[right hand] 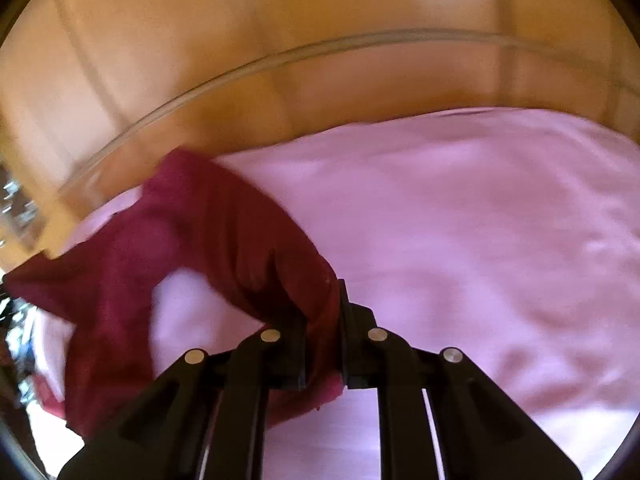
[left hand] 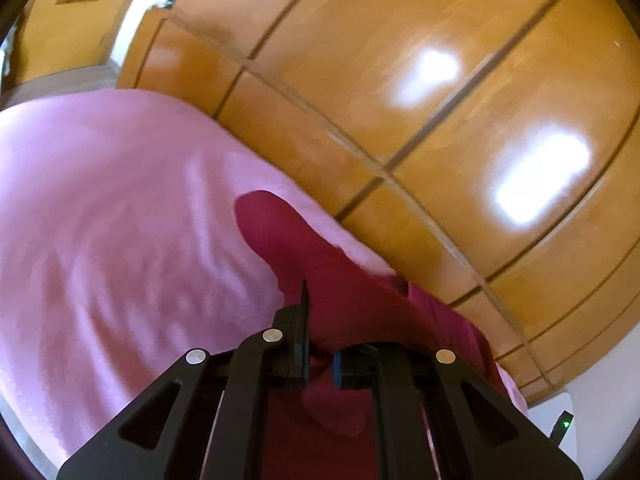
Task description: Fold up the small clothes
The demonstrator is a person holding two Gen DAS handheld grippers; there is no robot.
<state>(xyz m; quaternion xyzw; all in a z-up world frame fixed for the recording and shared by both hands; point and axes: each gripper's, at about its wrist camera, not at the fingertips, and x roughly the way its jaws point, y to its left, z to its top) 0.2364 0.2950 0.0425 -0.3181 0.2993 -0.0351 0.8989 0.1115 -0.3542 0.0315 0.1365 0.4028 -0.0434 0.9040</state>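
- 2 grippers pinching 1 maroon garment (right hand: 224,236): left gripper (left hand: 318,336) clamping it, right gripper (right hand: 323,320) clamping its edge.
- Garment hanging bunched over pink bedsheet (right hand: 480,220); folding barely starting, no neat fold showing.

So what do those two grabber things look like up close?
Both match. The left gripper and the right gripper are matte black plastic, each with two flat fingers on angled link bars with triangular cut-outs. Round silver rivets mark the joints. The left one shows a small blue strip inside. No cables, sleeves or hands are visible.
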